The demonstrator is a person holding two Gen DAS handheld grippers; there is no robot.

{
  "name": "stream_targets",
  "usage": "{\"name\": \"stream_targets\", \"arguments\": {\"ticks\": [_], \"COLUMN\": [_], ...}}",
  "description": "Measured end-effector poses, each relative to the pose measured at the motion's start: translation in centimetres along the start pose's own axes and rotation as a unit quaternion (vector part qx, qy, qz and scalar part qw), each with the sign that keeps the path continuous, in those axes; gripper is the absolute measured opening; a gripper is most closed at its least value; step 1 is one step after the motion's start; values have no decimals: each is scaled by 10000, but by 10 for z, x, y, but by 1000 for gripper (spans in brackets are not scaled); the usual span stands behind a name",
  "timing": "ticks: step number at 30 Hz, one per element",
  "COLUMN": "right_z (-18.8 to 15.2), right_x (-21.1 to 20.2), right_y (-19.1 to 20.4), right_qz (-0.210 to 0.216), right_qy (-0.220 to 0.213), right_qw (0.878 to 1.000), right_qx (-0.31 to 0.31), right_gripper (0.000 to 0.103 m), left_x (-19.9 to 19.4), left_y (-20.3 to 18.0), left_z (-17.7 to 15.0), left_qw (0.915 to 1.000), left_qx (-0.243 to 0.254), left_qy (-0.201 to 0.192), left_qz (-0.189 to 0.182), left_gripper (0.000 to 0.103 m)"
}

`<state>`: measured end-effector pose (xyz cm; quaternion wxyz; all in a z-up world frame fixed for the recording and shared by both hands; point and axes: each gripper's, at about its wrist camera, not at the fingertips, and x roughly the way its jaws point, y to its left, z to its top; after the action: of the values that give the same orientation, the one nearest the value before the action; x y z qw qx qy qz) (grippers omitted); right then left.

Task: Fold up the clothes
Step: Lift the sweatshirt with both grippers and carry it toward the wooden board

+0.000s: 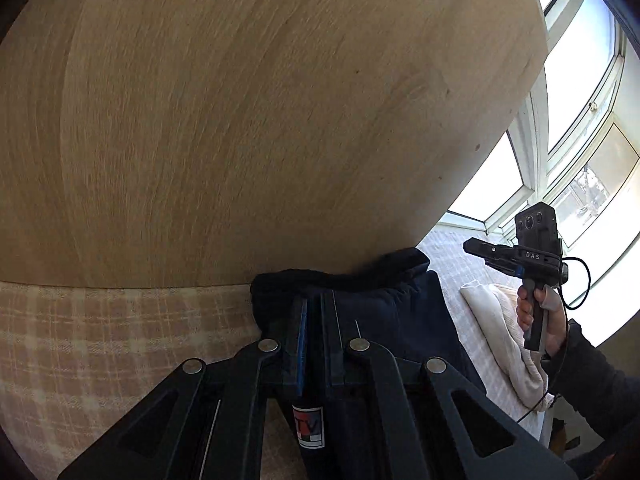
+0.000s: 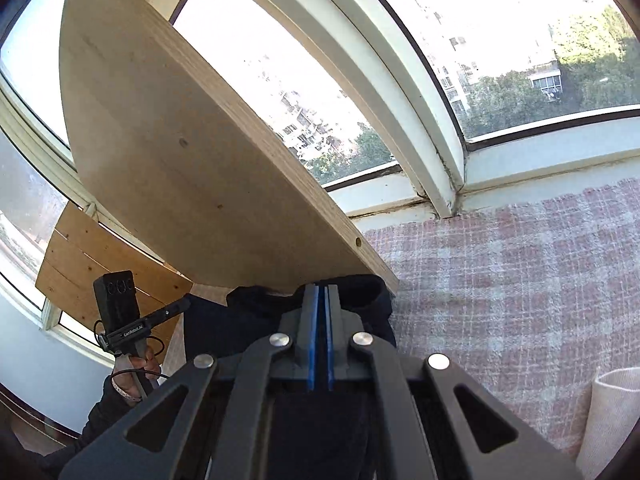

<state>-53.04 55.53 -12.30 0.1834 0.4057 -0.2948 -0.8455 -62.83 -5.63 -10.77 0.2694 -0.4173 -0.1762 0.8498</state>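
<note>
A dark navy garment (image 1: 392, 312) hangs bunched around my left gripper (image 1: 316, 300), which is shut on it; a small red and white label (image 1: 308, 426) dangles below the fingers. In the right wrist view the same garment (image 2: 224, 328) spans from the left gripper (image 2: 186, 304) to my right gripper (image 2: 322, 288), whose blue pads are pressed together with dark cloth wrapped about the tips. A hand holds the right gripper (image 1: 470, 246) off to the right of the garment.
A big pale wooden board (image 1: 240, 120) leans close behind the garment (image 2: 180, 160). A pink and white checked blanket (image 2: 520, 280) covers the surface below. A cream cloth (image 1: 504, 344) lies folded on it at the right. Windows (image 2: 500, 40) stand beyond.
</note>
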Motion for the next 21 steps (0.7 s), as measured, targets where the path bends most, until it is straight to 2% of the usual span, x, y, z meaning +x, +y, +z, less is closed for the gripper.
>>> {"name": "stream_targets", "arguments": {"ticks": [2, 5, 8, 10, 11, 16, 17, 19, 21], "right_z": [1, -15, -33, -38, -38, -36, -36, -35, -34], "right_x": [7, 19, 26, 30, 34, 55, 60, 69, 73], "right_y": [-5, 10, 26, 35, 39, 57, 59, 57, 53], "right_qz": [74, -413, -913, -1024, -1080, -1306, -1351, -1359, -1289], "right_qy": [206, 791, 914, 948, 970, 1190, 1266, 1463, 1582], "right_qw": [9997, 9924, 9774, 9683, 9632, 9298, 9237, 9183, 9167], "right_qx": [-126, -852, -1673, -2070, -2262, -3230, -3353, -3418, -3435], "right_gripper": [3, 5, 19, 39, 41, 42, 42, 42, 42], "left_x": [9, 17, 18, 18, 18, 18, 17, 13, 7], "left_y": [3, 8, 12, 14, 15, 10, 11, 16, 13], "left_z": [-2, -7, -10, -10, -11, -16, -17, -16, -17], "left_qw": [9999, 9997, 9995, 9994, 9992, 9970, 9964, 9953, 9929], "left_qx": [71, 86, 74, 80, 97, 314, 333, 359, 611], "left_qy": [97, 226, 297, 335, 379, 688, 756, 864, 954], "left_qz": [-28, -38, -14, -18, -16, 149, 188, 229, 350], "left_gripper": [4, 4, 4, 4, 4, 5, 9, 17, 19]}}
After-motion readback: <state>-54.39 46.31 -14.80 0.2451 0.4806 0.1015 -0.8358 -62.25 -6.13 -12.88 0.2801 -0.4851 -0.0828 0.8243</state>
